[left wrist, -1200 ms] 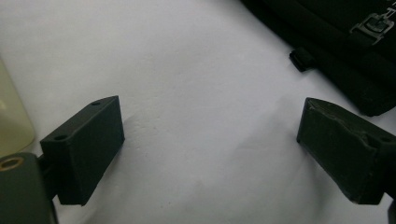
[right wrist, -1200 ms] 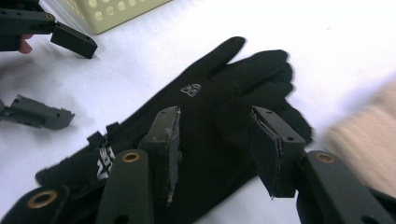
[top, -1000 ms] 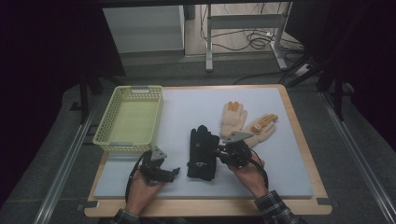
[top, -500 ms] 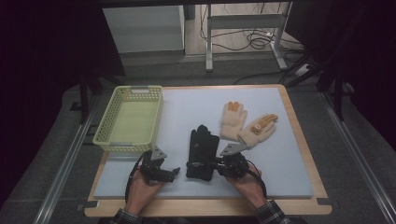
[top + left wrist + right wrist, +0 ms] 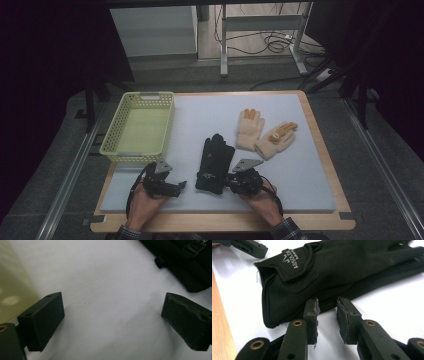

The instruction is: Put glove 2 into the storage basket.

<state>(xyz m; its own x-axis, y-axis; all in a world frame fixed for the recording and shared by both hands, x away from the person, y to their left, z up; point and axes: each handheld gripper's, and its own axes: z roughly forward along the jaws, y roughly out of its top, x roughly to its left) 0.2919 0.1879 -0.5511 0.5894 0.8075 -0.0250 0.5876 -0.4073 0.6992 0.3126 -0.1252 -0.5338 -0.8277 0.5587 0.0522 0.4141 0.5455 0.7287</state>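
Right gripper view: we are lining up on the cuff edge of the black glove (image 5: 342, 272).

We are holding the right gripper (image 5: 327, 315) at the glove's near edge, jaws narrowly apart and having just been opening, nothing between them yet. We are keeping the left gripper (image 5: 112, 322) wide open over the white mat (image 5: 107, 285). To grip well, we judge we should slide one pad under the cuff edge before closing.

Dim room; grey floor (image 5: 60, 165); metal frame (image 5: 260, 22); cables (image 5: 272, 45) behind.
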